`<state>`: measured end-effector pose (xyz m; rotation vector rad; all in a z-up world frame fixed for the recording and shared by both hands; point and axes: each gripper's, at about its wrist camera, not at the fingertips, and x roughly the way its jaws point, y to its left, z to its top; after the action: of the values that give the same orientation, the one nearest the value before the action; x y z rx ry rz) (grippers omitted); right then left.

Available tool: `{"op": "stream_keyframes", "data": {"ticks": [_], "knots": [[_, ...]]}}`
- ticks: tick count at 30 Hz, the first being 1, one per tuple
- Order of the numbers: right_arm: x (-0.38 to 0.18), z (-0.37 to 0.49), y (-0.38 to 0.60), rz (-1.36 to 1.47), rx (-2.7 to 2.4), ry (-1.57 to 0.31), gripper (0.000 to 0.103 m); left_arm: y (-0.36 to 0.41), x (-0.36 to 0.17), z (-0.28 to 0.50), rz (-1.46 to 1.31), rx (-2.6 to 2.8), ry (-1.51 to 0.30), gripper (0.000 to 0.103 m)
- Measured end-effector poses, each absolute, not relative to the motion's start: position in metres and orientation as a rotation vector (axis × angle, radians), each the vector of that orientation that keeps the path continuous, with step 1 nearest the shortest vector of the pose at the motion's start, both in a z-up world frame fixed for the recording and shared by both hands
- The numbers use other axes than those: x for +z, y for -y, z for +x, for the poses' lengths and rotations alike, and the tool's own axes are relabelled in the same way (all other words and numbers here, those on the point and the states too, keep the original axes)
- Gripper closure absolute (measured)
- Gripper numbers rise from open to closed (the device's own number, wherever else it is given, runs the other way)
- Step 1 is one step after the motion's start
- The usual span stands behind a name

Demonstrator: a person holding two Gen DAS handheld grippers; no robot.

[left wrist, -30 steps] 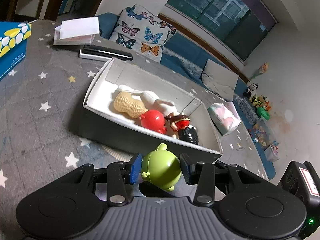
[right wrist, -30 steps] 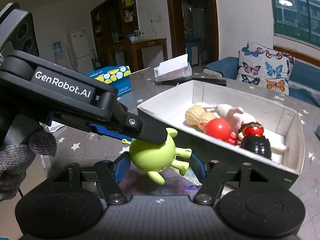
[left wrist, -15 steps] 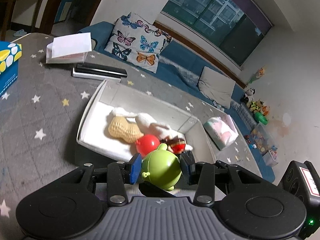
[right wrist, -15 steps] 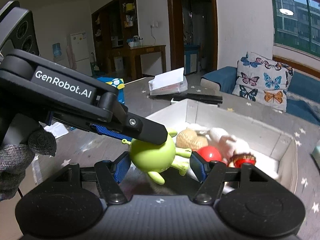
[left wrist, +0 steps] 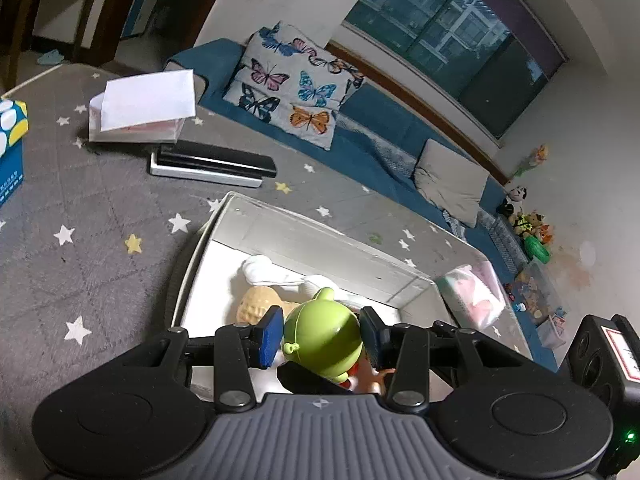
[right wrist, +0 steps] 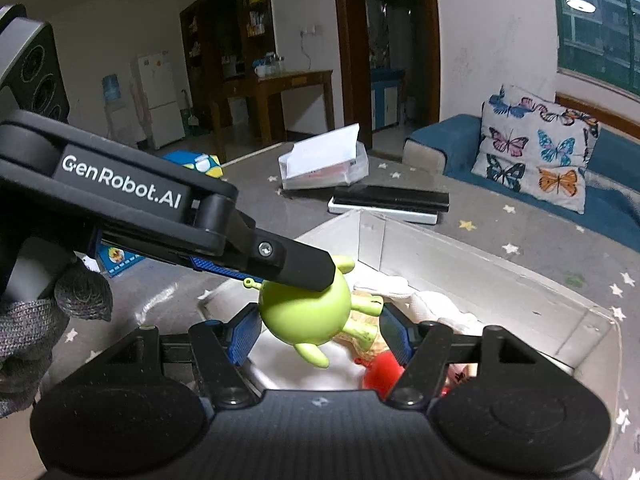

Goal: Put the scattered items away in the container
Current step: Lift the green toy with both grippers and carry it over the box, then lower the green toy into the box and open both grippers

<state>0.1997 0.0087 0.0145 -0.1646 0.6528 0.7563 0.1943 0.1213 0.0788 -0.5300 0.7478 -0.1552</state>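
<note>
My left gripper [left wrist: 322,334] is shut on a green round toy [left wrist: 322,334] and holds it above the white box [left wrist: 320,240]. In the right wrist view the left gripper's finger [right wrist: 296,262] crosses over the same green toy [right wrist: 304,312], which sits between the blue pads of my right gripper [right wrist: 320,330]; whether those pads press it is unclear. Inside the box lie a peanut toy [left wrist: 254,306], a white plush [left wrist: 268,272] and a red ball [right wrist: 382,372], partly hidden by the grippers.
The box stands on a grey star-patterned cloth [left wrist: 80,240]. Beyond it lie a black and white flat case [left wrist: 212,164], a clear container with a paper [left wrist: 140,112], a blue tissue box [left wrist: 10,148] and a pink pouch [left wrist: 476,296]. A blue sofa with a butterfly cushion [left wrist: 292,88] is behind.
Both grippers have risen and moved forward with the green toy, from in front of the box's near wall to above its inside.
</note>
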Motion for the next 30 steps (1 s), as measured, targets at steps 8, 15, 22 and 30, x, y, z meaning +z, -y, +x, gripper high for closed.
{"op": "stream_keyframes", "data": {"ticks": [8,15,22,30], "knots": [[-0.004,0.222,-0.017,-0.192,0.78,-0.729,0.037,-0.126,0.059,0.211,-0.535,-0.141,-0.797,0.058],[-0.015,0.231,-0.023,-0.242,0.781,-0.777,0.037,-0.128,0.046,0.219,-0.546,-0.148,-0.845,0.058],[-0.017,0.24,-0.027,-0.274,0.781,-0.809,0.037,-0.124,0.043,0.224,-0.515,-0.166,-0.862,0.058],[-0.018,0.243,-0.023,-0.281,0.775,-0.832,0.036,-0.119,0.043,0.227,-0.497,-0.174,-0.878,0.059]]}}
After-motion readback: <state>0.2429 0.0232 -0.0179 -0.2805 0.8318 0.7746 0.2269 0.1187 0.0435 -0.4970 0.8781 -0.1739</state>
